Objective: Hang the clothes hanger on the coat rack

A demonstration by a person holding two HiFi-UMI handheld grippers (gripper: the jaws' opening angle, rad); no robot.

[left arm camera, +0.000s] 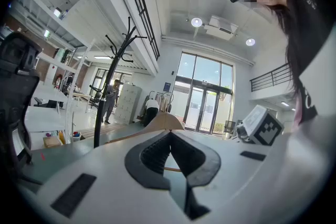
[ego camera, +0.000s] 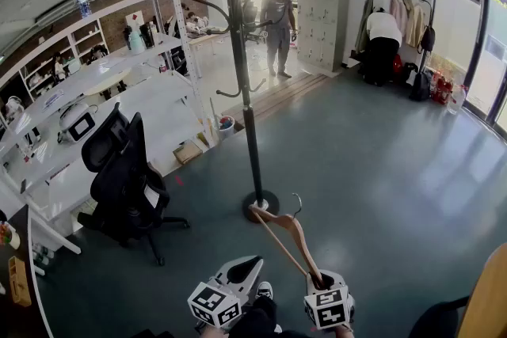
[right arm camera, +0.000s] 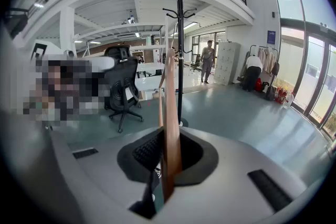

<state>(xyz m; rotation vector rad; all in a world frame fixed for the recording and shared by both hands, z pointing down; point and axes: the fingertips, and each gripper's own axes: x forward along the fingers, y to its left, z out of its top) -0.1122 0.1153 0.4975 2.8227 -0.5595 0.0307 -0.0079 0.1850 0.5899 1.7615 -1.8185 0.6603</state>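
While the right gripper (ego camera: 323, 282) is clamped on one end of the wooden clothes hanger (ego camera: 293, 232), the left gripper (ego camera: 250, 265) sits beside it with its ribbed black pads closed together on nothing. The hanger's long axis runs from the right jaws forward and to the left, towards the coat rack (ego camera: 247, 115). Its thin metal hook (ego camera: 298, 206) curls up near the far shoulder. In the head view that far end lies just short of the rack's round base (ego camera: 261, 205).

I judge the turning relation to be height: the rack's curved black pegs (ego camera: 207, 5) branch off high on the slim pole, well above the hanger. The hanger wood is smooth and tan, and the rack matte black metal.
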